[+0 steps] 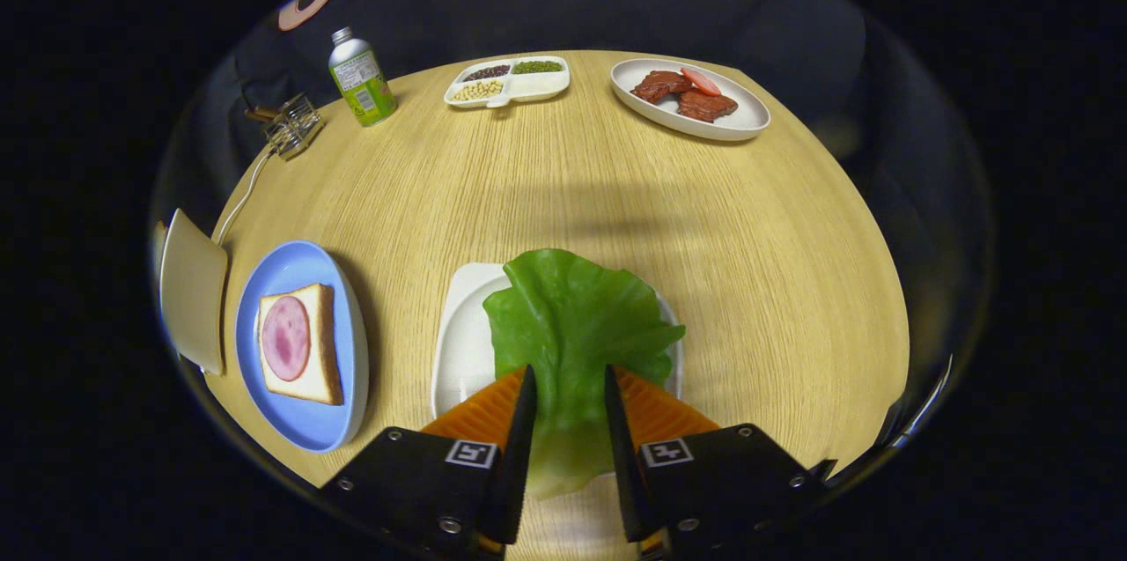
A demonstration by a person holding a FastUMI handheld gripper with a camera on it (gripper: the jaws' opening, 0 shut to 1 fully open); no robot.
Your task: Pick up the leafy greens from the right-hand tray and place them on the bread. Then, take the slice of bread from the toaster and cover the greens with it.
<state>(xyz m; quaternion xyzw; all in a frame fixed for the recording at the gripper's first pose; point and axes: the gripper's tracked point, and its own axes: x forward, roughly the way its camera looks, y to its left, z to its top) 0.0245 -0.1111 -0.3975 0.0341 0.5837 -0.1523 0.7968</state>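
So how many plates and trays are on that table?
5, perhaps more hidden: blue plate holding the ham-topped bread, white tray under the lettuce leaf between the gripper fingers, cream plate beside the blue one, divided tray and oval meat plate beyond.

Bottle [361, 78] label too small to read; no other legible text.

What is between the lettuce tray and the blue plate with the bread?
Nothing. In the gripper view, just bare wooden table lies between the white tray under the lettuce and the blue plate.
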